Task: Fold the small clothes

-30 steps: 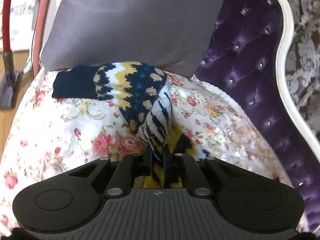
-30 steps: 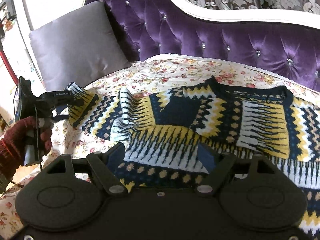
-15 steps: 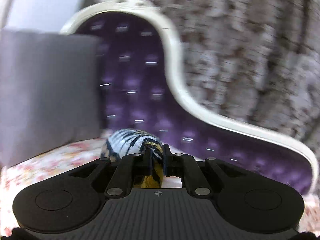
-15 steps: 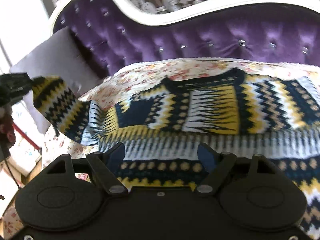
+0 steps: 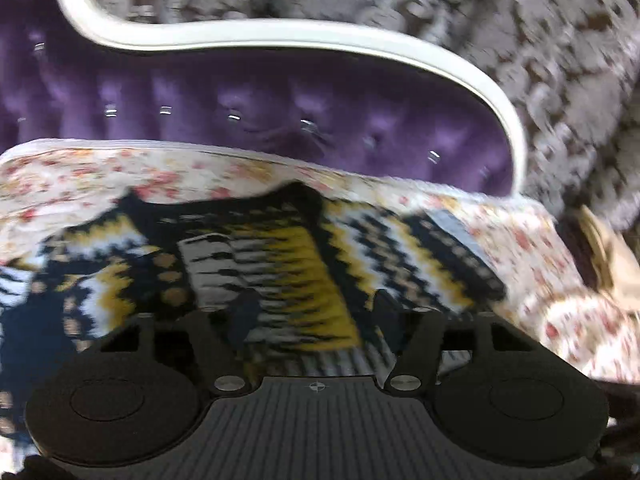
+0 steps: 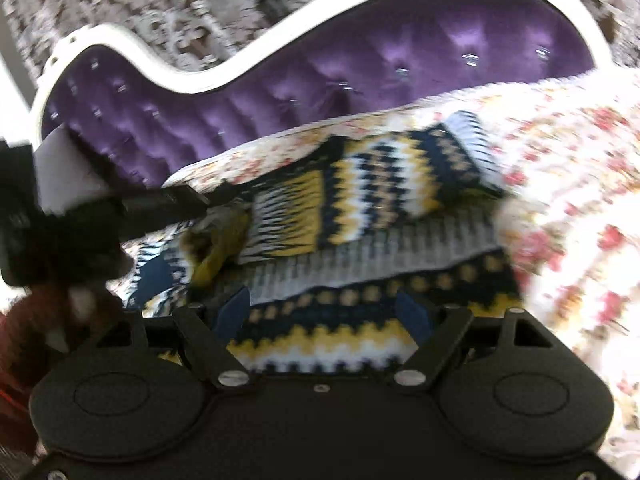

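The sweater [image 5: 280, 264] lay on the flowery cover [image 5: 532, 248] of the purple sofa [image 5: 240, 96], one sleeve folded over it. My left gripper [image 5: 316, 316] had just been opening, nothing pinched. My right gripper [image 6: 324, 308] stood spread above the hem.

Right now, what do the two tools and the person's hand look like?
Both tools, left tool and right tool, are matte black with round side discs, silver screws and dark blue finger pads. The left one's base is ribbed grey. The person's hand wears a dark red knit glove.
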Demonstrator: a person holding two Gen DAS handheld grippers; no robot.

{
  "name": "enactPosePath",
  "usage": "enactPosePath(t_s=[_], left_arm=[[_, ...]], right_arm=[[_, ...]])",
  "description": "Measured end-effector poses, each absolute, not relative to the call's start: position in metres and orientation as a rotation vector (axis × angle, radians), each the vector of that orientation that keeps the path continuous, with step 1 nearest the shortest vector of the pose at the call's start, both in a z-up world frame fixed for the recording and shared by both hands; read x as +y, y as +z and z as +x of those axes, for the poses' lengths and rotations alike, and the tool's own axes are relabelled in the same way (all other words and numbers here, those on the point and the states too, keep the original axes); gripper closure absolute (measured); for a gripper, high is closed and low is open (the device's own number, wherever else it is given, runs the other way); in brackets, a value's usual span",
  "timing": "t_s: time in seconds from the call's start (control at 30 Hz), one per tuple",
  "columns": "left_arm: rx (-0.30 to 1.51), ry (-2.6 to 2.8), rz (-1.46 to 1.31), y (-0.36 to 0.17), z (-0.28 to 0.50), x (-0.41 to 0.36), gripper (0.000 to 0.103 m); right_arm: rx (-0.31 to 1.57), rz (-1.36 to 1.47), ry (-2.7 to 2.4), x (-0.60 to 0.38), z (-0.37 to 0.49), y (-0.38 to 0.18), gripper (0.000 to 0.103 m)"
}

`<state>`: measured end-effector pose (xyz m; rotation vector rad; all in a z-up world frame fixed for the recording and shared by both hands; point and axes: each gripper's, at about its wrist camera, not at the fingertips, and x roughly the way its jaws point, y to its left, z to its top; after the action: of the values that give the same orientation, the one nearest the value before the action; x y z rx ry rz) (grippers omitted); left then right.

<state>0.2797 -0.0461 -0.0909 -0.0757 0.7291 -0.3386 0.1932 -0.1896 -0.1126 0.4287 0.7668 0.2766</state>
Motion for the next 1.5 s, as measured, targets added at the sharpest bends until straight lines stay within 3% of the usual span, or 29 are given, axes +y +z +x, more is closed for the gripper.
enactPosePath(t_s=[0.2, 0.4, 0.63, 0.73, 0.9, 1.0, 1.1, 1.5], left_arm=[[0.636, -0.420, -0.077, -0.058, 0.252, -0.040, 0.024], [0.530, -0.264, -0.066, -0.034, 0.221, 0.015, 0.024], [0.611, 0.067, -0.139, -0.059, 0.228, 0.115, 0.024], [0.633, 0.175, -0.208, -0.072, 0.235, 0.153, 0.024], [0.670, 0.263, -0.294, -0.092, 0.234, 0.190, 0.024], [0.686, 0.265, -0.356, -0.095, 0.236, 0.205, 0.024], [0.679, 0.280, -0.345, -0.093, 0.237, 0.212, 0.024], [0.752, 0.285, -0.282, -0.103, 0.246, 0.206, 0.024]], right_arm=[[0.768, 0.425, 0.231, -0.200, 0.194, -0.109, 0.021], [0.736, 0.320, 0.255, -0.179, 0.199, -0.089, 0.021], [0.659, 0.073, 0.364, -0.104, 0.207, -0.063, 0.021], [0.600, -0.060, 0.392, -0.064, 0.208, -0.057, 0.011], [0.487, -0.287, 0.445, 0.000, 0.210, -0.061, 0.010], [0.496, -0.363, 0.512, 0.034, 0.223, -0.070, 0.015], [0.512, -0.401, 0.567, 0.062, 0.234, -0.085, 0.026], [0.563, -0.506, 0.560, 0.104, 0.250, -0.126, 0.037]])
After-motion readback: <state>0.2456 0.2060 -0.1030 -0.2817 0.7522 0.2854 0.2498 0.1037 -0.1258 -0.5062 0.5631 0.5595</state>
